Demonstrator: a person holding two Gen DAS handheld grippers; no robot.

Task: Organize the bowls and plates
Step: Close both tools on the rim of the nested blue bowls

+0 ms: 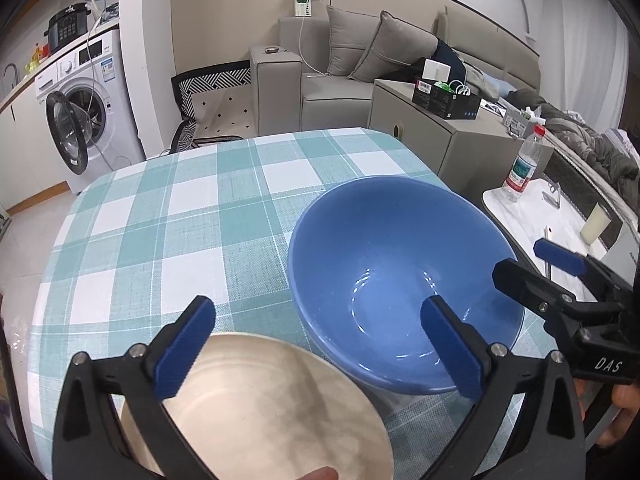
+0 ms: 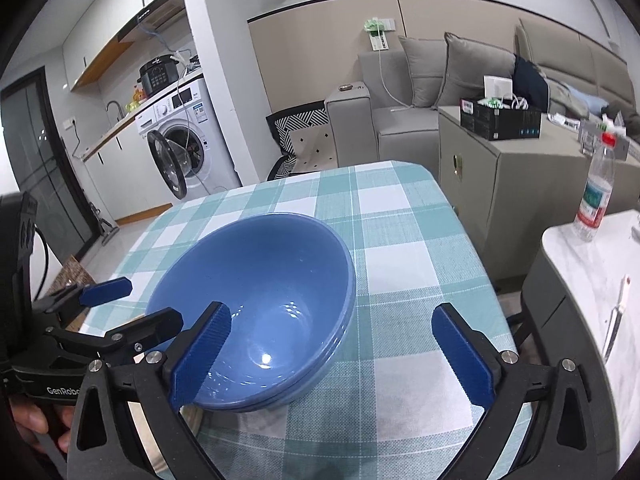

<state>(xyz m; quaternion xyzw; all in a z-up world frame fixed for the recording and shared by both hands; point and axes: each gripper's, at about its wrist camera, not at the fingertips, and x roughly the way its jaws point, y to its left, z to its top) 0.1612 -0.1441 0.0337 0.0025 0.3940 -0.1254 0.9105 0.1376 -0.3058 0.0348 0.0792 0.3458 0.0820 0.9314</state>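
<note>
Both wide open and holding nothing: left gripper point(image 1: 320, 344) hangs over the beige plate point(image 1: 272, 404), right gripper point(image 2: 332, 356) straddles the stacked blue bowls' point(image 2: 272, 280) rim.

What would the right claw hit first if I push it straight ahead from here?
Most likely the blue bowl. The right claw is open, its left finger already over the bowl's near rim, its right finger over the checked tablecloth. Depth is unclear, so it could pass just above.

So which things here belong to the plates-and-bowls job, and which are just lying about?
Job:
blue bowl, apparently stacked bowls
beige plate
left gripper, open
right gripper, open

Lying about:
water bottle
black box
washing machine
sofa
</note>
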